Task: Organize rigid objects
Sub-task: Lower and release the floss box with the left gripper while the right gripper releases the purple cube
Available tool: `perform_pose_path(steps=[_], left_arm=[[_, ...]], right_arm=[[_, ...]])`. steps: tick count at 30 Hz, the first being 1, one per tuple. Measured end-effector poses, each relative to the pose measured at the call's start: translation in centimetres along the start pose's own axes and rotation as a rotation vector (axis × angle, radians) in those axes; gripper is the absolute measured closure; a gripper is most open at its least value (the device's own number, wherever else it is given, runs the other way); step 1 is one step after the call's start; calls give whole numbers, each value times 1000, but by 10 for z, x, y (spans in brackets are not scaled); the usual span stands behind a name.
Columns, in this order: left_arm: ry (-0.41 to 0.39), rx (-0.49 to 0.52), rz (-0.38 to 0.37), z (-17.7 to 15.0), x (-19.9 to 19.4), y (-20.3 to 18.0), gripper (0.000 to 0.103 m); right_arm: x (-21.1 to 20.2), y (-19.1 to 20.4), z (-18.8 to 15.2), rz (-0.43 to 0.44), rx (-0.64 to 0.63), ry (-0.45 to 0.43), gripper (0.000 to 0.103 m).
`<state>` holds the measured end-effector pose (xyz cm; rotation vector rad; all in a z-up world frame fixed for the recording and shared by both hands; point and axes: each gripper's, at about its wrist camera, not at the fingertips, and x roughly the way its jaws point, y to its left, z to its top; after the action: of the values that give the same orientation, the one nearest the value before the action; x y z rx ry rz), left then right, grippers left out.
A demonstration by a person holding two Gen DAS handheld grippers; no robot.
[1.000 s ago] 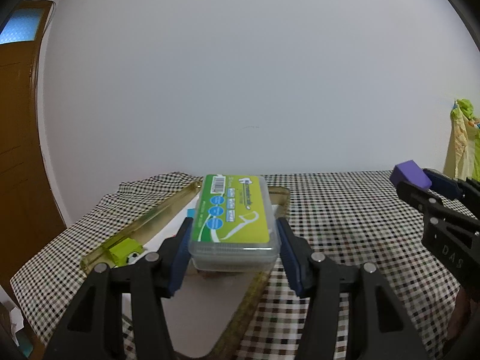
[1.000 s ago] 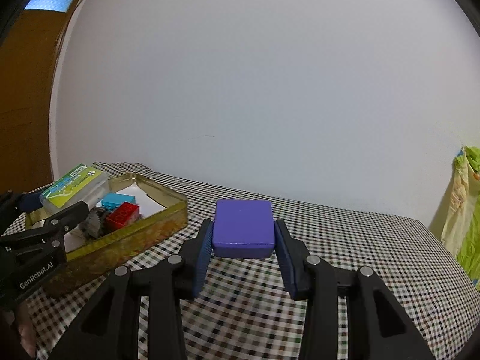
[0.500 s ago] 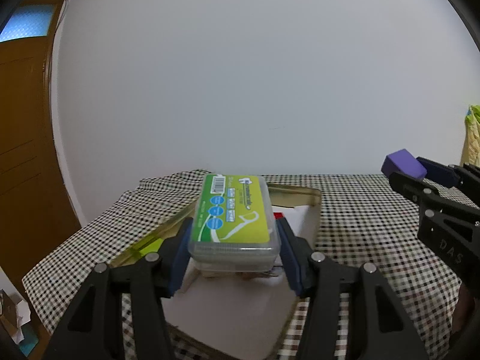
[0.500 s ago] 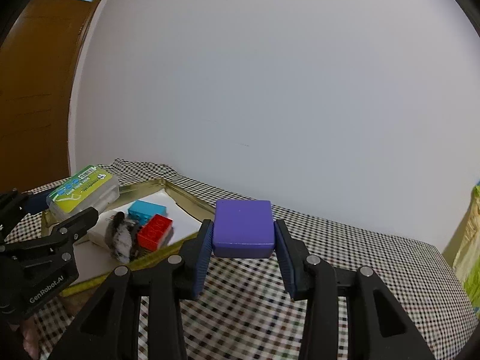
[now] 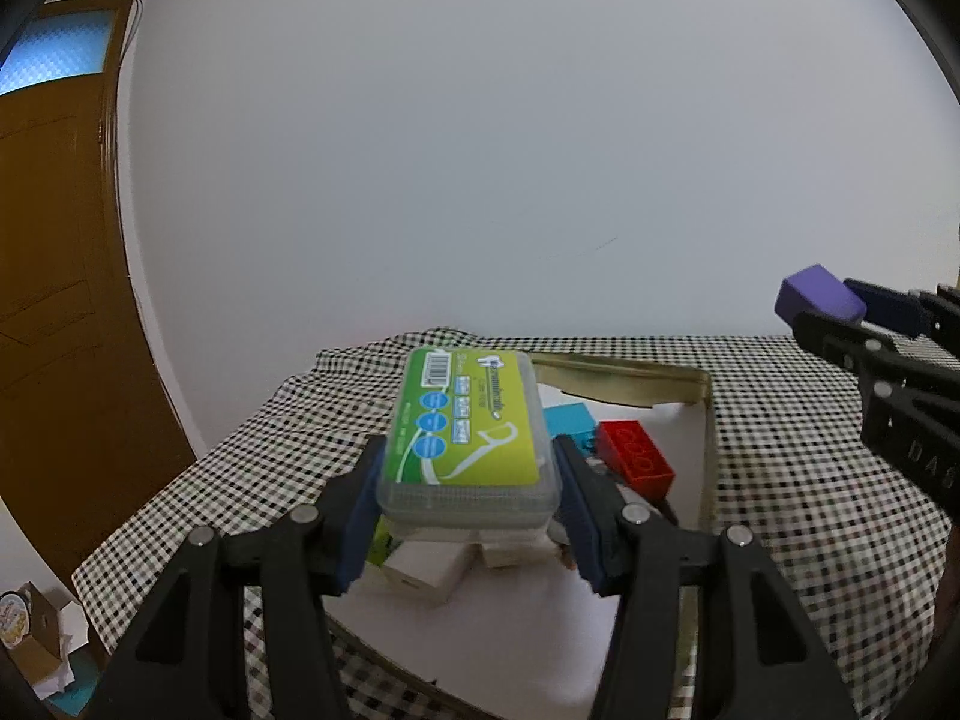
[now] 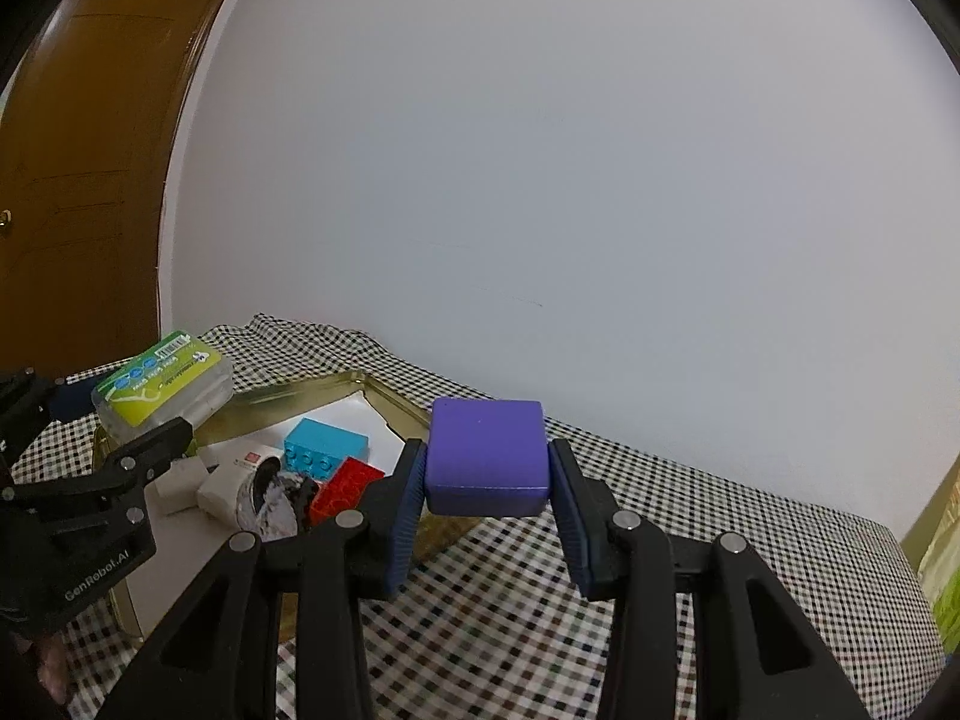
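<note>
Both hand-held grippers were full. The left hand-held gripper [image 5: 465,480] squeezed a clear floss pick box [image 5: 468,438] with a green label, one blue pad on each long side. The box hung in the air over the gold tray [image 5: 702,396], near the tray's 7 o'clock corner. The right hand-held gripper [image 6: 487,480] pinched a purple block [image 6: 487,456] by two flat sides, up in the air just past the tray's 3 o'clock edge.

Inside the tray lay a blue toy brick [image 6: 324,444], a red toy brick [image 6: 345,489] touching it, and some white boxes [image 6: 231,480]. The tray sat on a desk with a checked cloth [image 6: 690,516].

The floss pick box looked light and stiff, but its plastic sides were smooth, so it could slip. Its thin walls might bend if squeezed too hard. Holding it at the middle of the long sides seemed best. The purple block looked hard and solid, with flat faces that were easy to hold. It would probably not break if set down softly.
</note>
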<state>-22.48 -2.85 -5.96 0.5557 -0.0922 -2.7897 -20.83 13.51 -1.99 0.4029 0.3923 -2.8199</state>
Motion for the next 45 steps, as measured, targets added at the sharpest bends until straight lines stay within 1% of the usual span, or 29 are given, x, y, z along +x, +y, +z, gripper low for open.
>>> perform_pose_path(steps=[7,11,13,17,21,27,33,38,45], left_arm=[[21,14,39,6,18,8,49],[47,22,45,4,29,10,49],[61,25,49,4,40,17,49],[84,26,60,8,47,25,49],[111,32,60,9,63,24,49],[146,44,56,10,74,27,49],[185,58,44,13,78,31,49],[203,70,42,15,81,31,49],[228,84,48,12,85,33,49]], right_arm=[[14,8,24,32,-18,4,60],[22,15,30,56,-16,19,60],[29,20,32,77,-3,35,60],[42,27,31,97,6,67,60],[54,34,31,116,9,107,60],[71,47,27,135,19,155,60],[78,54,25,152,28,200,60],[85,61,22,170,30,239,60],[87,67,16,179,21,263,60]])
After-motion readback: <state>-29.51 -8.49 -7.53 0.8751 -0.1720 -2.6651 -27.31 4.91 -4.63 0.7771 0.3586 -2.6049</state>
